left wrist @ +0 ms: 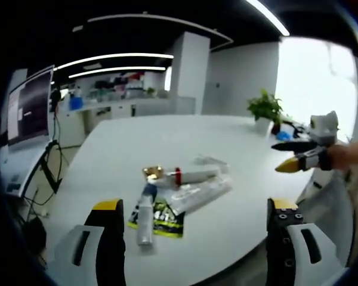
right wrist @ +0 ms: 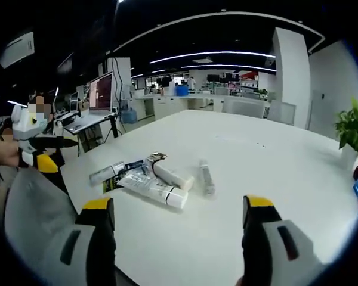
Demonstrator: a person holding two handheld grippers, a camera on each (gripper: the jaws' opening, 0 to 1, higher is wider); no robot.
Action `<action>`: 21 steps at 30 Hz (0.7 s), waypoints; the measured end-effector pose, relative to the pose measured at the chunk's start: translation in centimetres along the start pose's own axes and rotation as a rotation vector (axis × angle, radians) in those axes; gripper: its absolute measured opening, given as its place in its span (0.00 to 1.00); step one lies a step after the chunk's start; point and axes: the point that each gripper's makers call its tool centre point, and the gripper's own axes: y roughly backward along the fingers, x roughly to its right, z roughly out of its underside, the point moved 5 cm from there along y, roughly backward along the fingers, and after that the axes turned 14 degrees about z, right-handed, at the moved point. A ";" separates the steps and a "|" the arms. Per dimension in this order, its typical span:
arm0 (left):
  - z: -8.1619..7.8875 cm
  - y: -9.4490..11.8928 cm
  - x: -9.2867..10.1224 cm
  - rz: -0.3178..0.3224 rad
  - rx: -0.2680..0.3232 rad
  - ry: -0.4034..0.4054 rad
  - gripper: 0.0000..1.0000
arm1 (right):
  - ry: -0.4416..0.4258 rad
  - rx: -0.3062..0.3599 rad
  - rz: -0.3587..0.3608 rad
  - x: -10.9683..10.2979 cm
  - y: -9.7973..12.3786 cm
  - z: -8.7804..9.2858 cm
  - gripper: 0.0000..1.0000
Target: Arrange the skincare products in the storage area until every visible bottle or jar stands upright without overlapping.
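Observation:
Several skincare products lie flat in a loose pile on the white table (left wrist: 238, 214). In the left gripper view I see a white tube with a blue cap (left wrist: 145, 219) on a green-black sachet (left wrist: 161, 219), a long white tube (left wrist: 200, 194), a red-banded white tube (left wrist: 188, 174) and a gold-capped item (left wrist: 153, 172). My left gripper (left wrist: 195, 205) hovers open in front of the pile, holding nothing. The right gripper (left wrist: 298, 156) hangs at the right, off the table's edge. In the right gripper view, the white tube (right wrist: 154, 188), gold-capped bottle (right wrist: 169, 172) and slim tube (right wrist: 207, 177) lie ahead of my open right gripper (right wrist: 179, 204).
A potted plant (left wrist: 264, 109) stands at the table's far side, also the plant (right wrist: 352, 128). A monitor on a stand (left wrist: 30, 104) is off the table to the left. The left gripper (right wrist: 42, 154) shows at the left, held by a hand. Desks fill the room behind.

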 end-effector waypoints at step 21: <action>0.1 -0.1 0.0 -0.008 -0.018 0.021 0.97 | 0.215 -0.055 -0.167 -0.1 -8.2 -2.0 0.75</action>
